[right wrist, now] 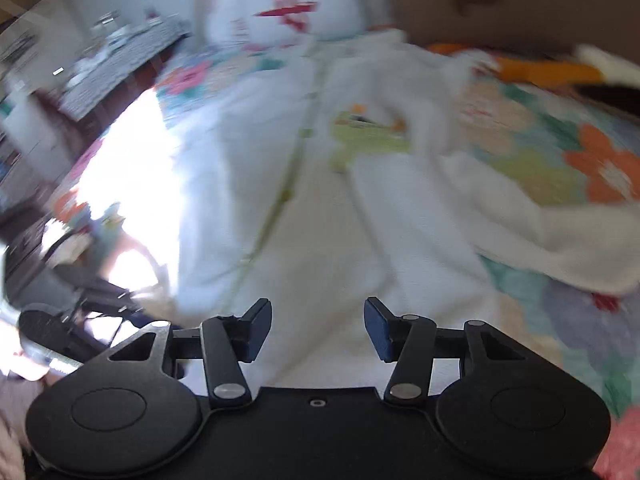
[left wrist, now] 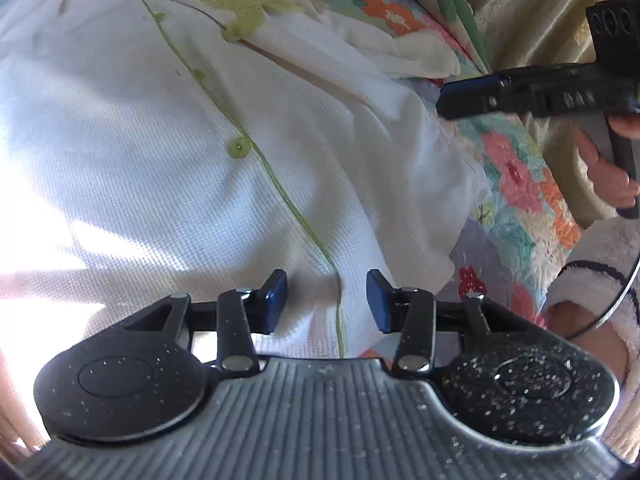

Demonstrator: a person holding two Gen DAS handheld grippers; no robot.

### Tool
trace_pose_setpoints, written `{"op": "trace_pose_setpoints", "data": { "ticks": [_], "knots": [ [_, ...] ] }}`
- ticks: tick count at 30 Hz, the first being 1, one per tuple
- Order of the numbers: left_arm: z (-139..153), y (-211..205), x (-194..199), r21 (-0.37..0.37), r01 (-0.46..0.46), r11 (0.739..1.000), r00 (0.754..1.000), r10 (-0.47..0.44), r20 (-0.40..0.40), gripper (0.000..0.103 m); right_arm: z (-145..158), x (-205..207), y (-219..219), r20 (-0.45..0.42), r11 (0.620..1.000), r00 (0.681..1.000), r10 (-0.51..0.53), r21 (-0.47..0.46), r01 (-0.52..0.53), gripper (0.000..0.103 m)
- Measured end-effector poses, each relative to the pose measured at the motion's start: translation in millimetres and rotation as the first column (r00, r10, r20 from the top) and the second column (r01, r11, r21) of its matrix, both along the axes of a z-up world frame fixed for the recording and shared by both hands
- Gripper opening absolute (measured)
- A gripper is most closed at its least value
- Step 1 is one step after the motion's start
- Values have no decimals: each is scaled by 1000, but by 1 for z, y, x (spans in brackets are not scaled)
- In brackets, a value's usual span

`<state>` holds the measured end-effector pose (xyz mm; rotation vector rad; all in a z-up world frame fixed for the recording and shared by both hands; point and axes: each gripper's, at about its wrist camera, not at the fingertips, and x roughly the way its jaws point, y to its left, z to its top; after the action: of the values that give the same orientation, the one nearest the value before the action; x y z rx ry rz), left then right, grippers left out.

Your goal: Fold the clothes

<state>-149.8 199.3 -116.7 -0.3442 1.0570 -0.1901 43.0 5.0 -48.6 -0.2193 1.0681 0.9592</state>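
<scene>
Two handheld grippers hover over a white waffle-knit baby garment (left wrist: 168, 168) spread front-up on a floral quilt (left wrist: 516, 184) covering a bed. From the left wrist camera, the left gripper (left wrist: 327, 300) sits low over the garment's lower part, its jaws apart and holding nothing, with the green-piped front placket (left wrist: 280, 184) running up between them past a round green button (left wrist: 239, 146). A green crocodile appliqué (left wrist: 248, 6) marks the chest near the top of that view. At the right edge, the right gripper (left wrist: 452, 98) is seen side-on above the quilt just beside the garment's edge, gripped by the person's right hand (left wrist: 612, 168), which emerges from a fluffy white cuff (left wrist: 596, 280). The right wrist camera's view is blurred: its jaws stand apart and empty above the garment, a sleeve (right wrist: 560, 236) lies out across the quilt to the right, and a white pillow with a red print (right wrist: 288, 4) rests beyond the collar end. Bright sunlight washes out the garment's left side in both views
</scene>
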Motion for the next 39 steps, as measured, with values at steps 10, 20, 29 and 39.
{"op": "trace_pose_setpoints", "data": {
  "ticks": [10, 20, 29, 39],
  "knots": [
    [-16, 19, 11, 84, -112, 990, 992, 116, -46, 65, -82, 34, -64, -266, 954, 933, -243, -239, 180, 65],
    [-19, 26, -11, 105, -146, 984, 982, 157, -104, 6, -26, -17, -24, -26, 955, 996, 86, -283, -90, 3],
    [-23, 13, -15, 182, -86, 979, 987, 108, -118, 17, -58, -21, -35, -87, 859, 992, 95, -496, -126, 8],
    [76, 97, -72, 275, -394, 877, 916, 349, 197, 55, 71, -85, 19, 214, 998, 976, 48, 22, -54, 73]
  ]
}}
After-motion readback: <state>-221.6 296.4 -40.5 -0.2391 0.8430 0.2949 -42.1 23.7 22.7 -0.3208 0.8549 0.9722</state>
